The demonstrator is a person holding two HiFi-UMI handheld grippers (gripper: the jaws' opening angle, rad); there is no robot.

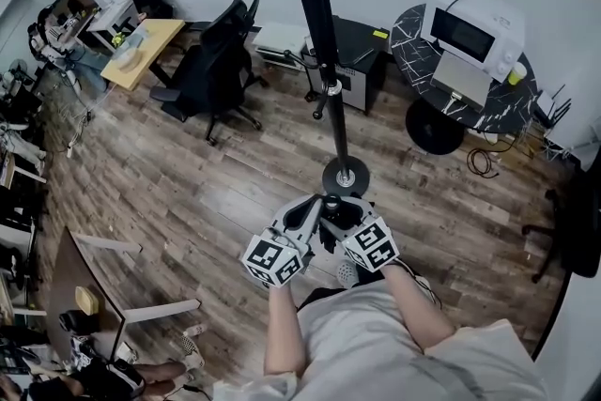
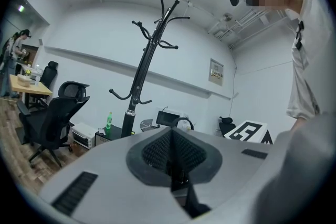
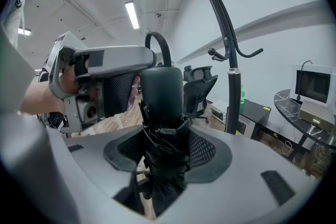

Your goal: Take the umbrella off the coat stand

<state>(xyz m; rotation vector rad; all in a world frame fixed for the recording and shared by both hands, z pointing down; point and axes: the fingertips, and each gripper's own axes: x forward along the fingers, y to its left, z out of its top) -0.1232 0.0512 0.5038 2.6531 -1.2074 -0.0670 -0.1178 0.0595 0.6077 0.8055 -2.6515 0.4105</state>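
Standing on the wood floor point(image 1: 188, 192), the black coat stand point(image 1: 324, 61) rises in the middle of the office, its round base just ahead of the person point(image 1: 376, 333). An office chair point(image 1: 211, 70) sits to its left in the head view. To its right is a dark round table point(image 1: 423, 61) carrying a white microwave point(image 1: 470, 23).

Both grippers are low and close together in front of the person, near the stand's base. The right gripper point(image 3: 163, 149) is clamped on the umbrella point(image 3: 161, 97), which is folded and black. It runs crosswise through the jaws, with the mesh pads pressing on its bunched fabric from both sides. Its thick dark end stands above the jaws and a thin loop arches over that end. The umbrella is clear of the stand's hooks, with the pole behind it and well apart.

The left gripper point(image 2: 170, 136) has its jaws closed together on nothing. In the right gripper view it sits just beside the umbrella's upper end; whether it touches cannot be told.
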